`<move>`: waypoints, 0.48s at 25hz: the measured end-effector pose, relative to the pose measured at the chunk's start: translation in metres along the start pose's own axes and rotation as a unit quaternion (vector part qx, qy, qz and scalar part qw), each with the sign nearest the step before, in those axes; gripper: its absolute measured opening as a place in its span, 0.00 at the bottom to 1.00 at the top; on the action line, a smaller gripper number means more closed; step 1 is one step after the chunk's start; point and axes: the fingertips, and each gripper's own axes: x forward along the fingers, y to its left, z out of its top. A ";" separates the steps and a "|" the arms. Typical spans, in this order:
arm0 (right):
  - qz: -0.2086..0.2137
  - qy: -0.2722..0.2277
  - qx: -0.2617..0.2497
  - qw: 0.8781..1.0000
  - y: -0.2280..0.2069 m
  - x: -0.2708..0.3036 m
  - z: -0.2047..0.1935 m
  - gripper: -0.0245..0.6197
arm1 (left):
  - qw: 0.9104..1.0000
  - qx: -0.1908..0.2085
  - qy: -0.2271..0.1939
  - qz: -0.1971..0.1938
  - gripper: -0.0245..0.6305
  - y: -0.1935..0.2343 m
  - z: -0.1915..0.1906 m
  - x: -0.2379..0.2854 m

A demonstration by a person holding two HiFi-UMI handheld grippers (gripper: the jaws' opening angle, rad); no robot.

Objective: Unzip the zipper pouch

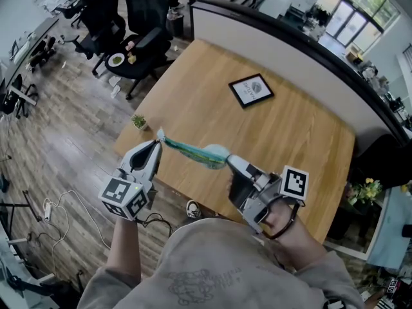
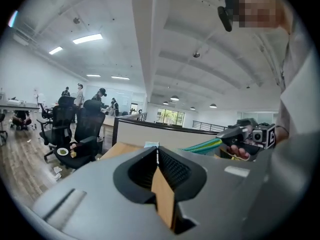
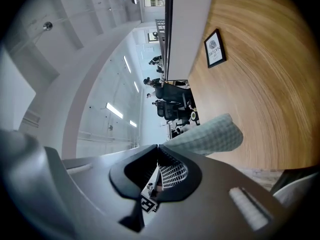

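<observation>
Both claws look clamped from where I sit: left gripper (image 1: 158, 140) on one end of the zipper pouch (image 1: 196, 152), right gripper (image 1: 230, 161) on its mesh end, pouch strung between them over the wooden table (image 1: 290, 140).

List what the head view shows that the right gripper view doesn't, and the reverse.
Head view only: the small potted plant, the person's sweatshirt, and the whole pouch stretched between the left gripper and the right gripper. Right gripper view only: ceiling lights, and the pouch's checked weave close up, just beyond the shut jaws. Both: the pouch, the wooden table, the framed picture and the office chairs.
</observation>
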 end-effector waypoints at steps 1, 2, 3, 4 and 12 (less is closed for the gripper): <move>0.001 -0.001 -0.010 1.000 0.002 -0.001 0.000 0.06 | 1.000 -0.005 -0.003 0.003 0.06 -0.001 0.000 -0.002; 0.002 -0.003 -0.025 1.000 0.004 -0.002 0.001 0.06 | 1.000 -0.008 -0.004 0.006 0.06 -0.003 0.000 -0.004; 0.003 -0.005 -0.043 0.999 0.007 -0.003 0.003 0.06 | 1.000 -0.010 -0.004 0.009 0.06 -0.005 0.000 -0.005; 0.004 -0.008 -0.064 0.998 0.011 -0.004 0.006 0.06 | 1.000 -0.011 -0.005 0.012 0.06 -0.006 0.000 -0.007; 0.014 -0.025 -0.270 0.962 0.059 0.002 0.026 0.06 | 0.999 0.016 -0.016 0.027 0.09 -0.019 0.021 -0.013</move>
